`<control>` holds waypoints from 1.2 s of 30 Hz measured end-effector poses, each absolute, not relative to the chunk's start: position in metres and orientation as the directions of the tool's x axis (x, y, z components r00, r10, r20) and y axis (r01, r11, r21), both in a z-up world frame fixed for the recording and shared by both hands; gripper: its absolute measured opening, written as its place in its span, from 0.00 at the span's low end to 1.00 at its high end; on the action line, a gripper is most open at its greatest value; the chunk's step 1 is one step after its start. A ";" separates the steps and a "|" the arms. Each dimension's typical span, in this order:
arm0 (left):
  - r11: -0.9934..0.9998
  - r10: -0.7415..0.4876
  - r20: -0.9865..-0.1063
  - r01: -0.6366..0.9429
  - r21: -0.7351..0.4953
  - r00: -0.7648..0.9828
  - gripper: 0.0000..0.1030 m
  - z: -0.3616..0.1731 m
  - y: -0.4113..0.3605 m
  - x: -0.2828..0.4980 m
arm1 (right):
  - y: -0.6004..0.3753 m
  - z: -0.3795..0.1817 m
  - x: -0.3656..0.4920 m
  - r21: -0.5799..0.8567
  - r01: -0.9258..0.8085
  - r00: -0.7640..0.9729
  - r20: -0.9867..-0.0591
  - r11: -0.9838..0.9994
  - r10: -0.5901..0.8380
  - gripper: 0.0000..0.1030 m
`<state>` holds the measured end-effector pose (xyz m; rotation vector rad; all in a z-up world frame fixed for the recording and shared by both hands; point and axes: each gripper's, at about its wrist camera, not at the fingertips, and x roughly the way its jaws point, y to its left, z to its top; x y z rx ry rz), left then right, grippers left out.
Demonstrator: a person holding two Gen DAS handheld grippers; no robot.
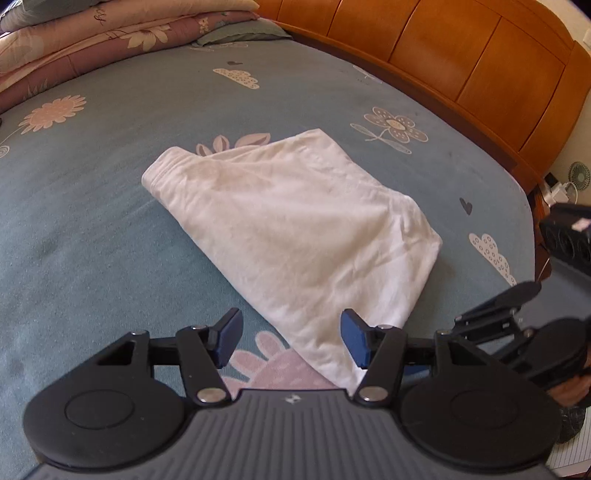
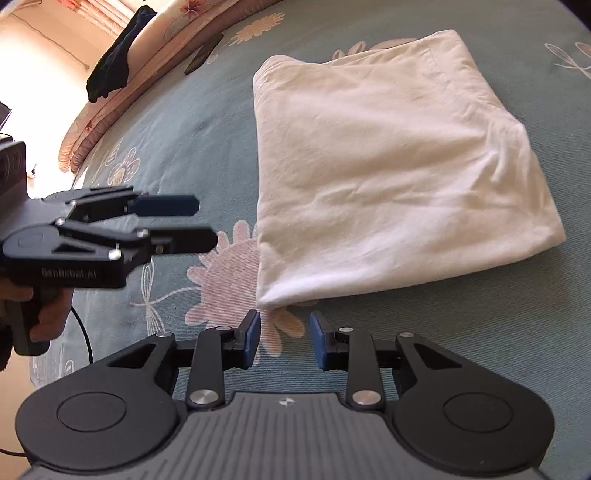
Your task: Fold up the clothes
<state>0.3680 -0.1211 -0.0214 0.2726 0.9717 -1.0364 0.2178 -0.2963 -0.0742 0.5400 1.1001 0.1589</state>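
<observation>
Left wrist: folded white garment (image 1: 291, 236) lies diagonally (both claws released, left claw (image 1: 291, 338), right claw (image 2: 285, 339)).

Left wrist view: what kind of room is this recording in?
Most likely a bedroom: a white garment lies on a floral teal bedsheet, with a wooden headboard behind and stacked quilts at the far corner.

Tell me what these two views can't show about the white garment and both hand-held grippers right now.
- White garment: its near corner runs behind the left hand-held gripper in the left wrist view; layers inside the fold are covered by the top layer.
- Right hand-held gripper: in the left wrist view only its side shows at the right edge.
- Dark item near the quilts: too small to identify.
</observation>
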 end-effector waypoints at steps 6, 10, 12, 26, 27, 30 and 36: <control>0.493 -0.643 -0.738 0.848 -0.193 0.206 0.56 -0.029 -0.163 0.393 | -0.265 -0.076 0.219 0.480 0.125 0.473 -0.798 0.868 0.373 0.38; 0.553 -0.660 -0.706 0.802 -0.225 0.257 0.56 -0.022 -0.162 0.408 | -0.273 -0.055 0.218 0.446 0.110 0.529 -0.783 0.888 0.328 0.38; 0.588 -0.650 -0.708 0.773 -0.238 0.277 0.57 -0.023 -0.155 0.414 | -0.291 -0.045 0.223 0.434 0.113 0.551 -0.776 0.894 0.307 0.38; 0.821 -0.471 -0.788 0.523 -0.228 0.397 0.58 -0.059 -0.156 0.453 | -0.443 -0.013 0.349 0.275 0.103 0.668 -0.732 0.956 0.138 0.39; 0.831 -0.476 -0.789 0.494 -0.257 0.389 0.58 -0.063 -0.155 0.457 | -0.451 -0.019 0.363 0.258 0.097 0.662 -0.738 0.961 0.131 0.40; 0.841 -0.489 -0.790 0.441 -0.313 0.371 0.58 -0.070 -0.155 0.466 | -0.465 -0.039 0.394 0.199 0.084 0.629 -0.771 0.976 0.103 0.42; 0.835 -0.496 -0.797 0.443 -0.328 0.345 0.60 -0.075 -0.155 0.477 | -0.466 -0.061 0.418 0.217 -0.050 0.572 -0.794 0.975 0.207 0.43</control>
